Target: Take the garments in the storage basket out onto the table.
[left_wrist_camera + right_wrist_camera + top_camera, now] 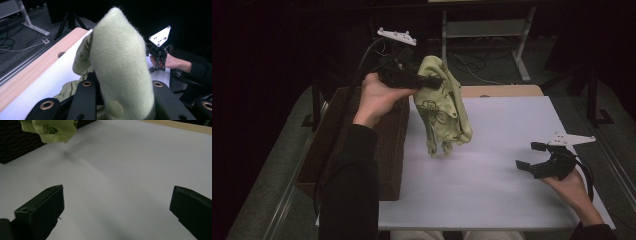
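Note:
A pale green garment (pixel 443 107) with dark printed patterns hangs in the air above the white table top (pixel 492 165). My left gripper (pixel 435 81) is shut on its upper fold and holds it up beside the dark basket (pixel 387 135). In the left gripper view the green fabric (pixel 120 67) bulges up between the black jaws. My right gripper (pixel 529 156) rests low at the table's right side, open, with nothing between its jaws. The garment's lower end (pixel 50 130) dangles at the top left of the right gripper view, above the bare white surface (pixel 120 175).
A dark brown woven basket stands along the table's left side. A wooden strip with a hole (pixel 502 91) runs along the table's far edge. Beyond it are a metal frame leg (pixel 522 55) and cables on the floor.

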Action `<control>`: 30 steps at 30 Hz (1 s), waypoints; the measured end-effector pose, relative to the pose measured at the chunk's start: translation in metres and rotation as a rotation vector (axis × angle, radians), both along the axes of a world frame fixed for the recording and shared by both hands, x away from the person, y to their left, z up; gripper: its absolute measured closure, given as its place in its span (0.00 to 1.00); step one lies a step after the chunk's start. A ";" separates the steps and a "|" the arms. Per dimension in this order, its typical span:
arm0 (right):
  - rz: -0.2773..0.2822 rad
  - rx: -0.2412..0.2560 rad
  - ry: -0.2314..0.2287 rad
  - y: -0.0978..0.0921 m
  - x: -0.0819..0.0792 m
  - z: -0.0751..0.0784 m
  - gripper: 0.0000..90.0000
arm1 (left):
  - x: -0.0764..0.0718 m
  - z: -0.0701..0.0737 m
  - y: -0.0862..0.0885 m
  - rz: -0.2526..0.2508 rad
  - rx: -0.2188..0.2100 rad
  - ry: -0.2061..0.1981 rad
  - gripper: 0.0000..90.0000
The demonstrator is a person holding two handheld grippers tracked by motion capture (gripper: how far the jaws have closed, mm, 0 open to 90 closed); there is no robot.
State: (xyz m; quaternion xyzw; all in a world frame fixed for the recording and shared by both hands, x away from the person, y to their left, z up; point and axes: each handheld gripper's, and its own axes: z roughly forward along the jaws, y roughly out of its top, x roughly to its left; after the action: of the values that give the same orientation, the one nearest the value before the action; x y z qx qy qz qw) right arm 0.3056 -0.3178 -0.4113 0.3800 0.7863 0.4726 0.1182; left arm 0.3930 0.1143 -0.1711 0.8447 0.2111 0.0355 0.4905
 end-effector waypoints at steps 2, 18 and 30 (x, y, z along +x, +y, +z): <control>0.000 -0.001 -0.005 0.000 0.000 0.000 0.00 | 0.001 -0.006 -0.001 0.001 -0.004 0.006 0.77; 0.005 -0.005 -0.012 0.002 0.000 0.000 0.00 | 0.006 -0.062 -0.014 -0.009 -0.001 0.020 0.77; 0.013 -0.006 -0.011 0.003 0.000 0.000 0.00 | 0.013 -0.108 -0.028 -0.003 0.002 0.069 0.77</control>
State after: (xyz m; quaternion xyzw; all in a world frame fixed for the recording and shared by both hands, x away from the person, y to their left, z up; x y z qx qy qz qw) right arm 0.3052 -0.3143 -0.4109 0.3718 0.7895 0.4732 0.1206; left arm 0.4061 0.0858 -0.2786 0.8464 0.2265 0.0058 0.4820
